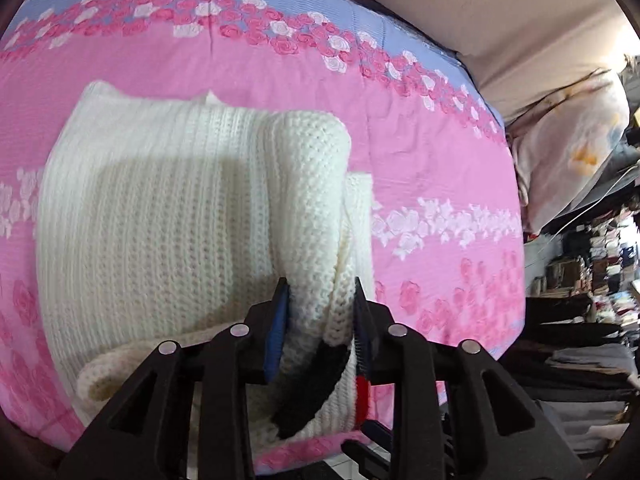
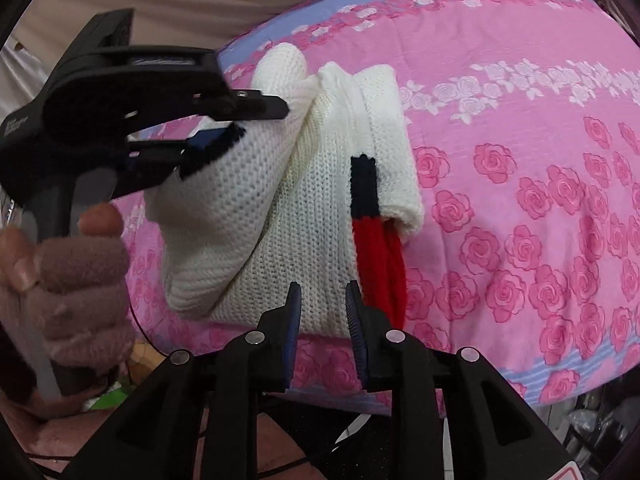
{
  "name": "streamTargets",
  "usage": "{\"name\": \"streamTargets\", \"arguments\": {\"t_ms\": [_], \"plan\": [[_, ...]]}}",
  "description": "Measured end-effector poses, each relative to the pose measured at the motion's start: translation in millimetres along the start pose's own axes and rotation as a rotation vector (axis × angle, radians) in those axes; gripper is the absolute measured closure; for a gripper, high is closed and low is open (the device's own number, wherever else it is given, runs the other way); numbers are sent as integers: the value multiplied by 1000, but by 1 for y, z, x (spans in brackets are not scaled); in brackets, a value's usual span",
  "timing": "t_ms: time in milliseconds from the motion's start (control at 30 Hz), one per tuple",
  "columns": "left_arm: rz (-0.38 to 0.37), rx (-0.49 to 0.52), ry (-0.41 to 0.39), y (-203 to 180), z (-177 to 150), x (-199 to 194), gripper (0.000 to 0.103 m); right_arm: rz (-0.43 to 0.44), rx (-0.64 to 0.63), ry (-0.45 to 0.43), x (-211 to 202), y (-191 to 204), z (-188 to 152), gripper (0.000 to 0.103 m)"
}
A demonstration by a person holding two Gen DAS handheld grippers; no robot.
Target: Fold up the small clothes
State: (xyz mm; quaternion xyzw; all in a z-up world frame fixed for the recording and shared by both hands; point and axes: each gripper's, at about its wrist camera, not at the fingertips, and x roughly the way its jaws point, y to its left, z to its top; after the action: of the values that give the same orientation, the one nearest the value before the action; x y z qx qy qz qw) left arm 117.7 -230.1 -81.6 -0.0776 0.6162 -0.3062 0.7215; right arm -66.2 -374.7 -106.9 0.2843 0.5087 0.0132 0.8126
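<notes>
1. Left gripper [image 1: 318, 312]: jaws clamped on a bunched edge of the white knit sweater [image 1: 168, 220], lifting it.
2. Right gripper [image 2: 323, 312]: jaws parted, nothing pinched, sweater hem just ahead.
3. Sweater's half-folded on the pink rose bed cover [image 2: 520, 200].
4. I'd keep the lifted edge taut, then lay it squarely over.

Pink rose-print bedspread [image 1: 440, 152] with lilac band, beige wall [image 1: 500, 8], cluttered shelves [image 1: 592, 264] beside.

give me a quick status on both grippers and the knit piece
Left gripper clamped on cream knit sweater. Right gripper open, nothing pinched. Sweater partly folded on pink floral bedspread. Nothing in the way.
</notes>
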Motion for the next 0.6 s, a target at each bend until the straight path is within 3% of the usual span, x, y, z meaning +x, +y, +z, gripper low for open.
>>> {"name": "streamTargets", "arguments": {"t_ms": [100, 200, 267, 433, 533, 600], "plan": [[-101, -17, -99, 4, -3, -46, 61, 26, -22, -36, -14, 5, 6, 58], [-64, -8, -235, 13, -4, -98, 37, 86, -35, -50, -18, 20, 20, 47], [4, -1, -299, 27, -8, -123, 37, 118, -32, -56, -16, 29, 30, 39], [136, -60, -315, 67, -24, -136, 37, 106, -14, -41, -9, 49, 50, 39], [156, -100, -309, 84, -40, -137, 37, 105, -127, -73, -20, 77, 54, 37], [156, -136, -293, 96, -50, -136, 37, 88, -205, -58, -12, 95, 55, 29]]}}
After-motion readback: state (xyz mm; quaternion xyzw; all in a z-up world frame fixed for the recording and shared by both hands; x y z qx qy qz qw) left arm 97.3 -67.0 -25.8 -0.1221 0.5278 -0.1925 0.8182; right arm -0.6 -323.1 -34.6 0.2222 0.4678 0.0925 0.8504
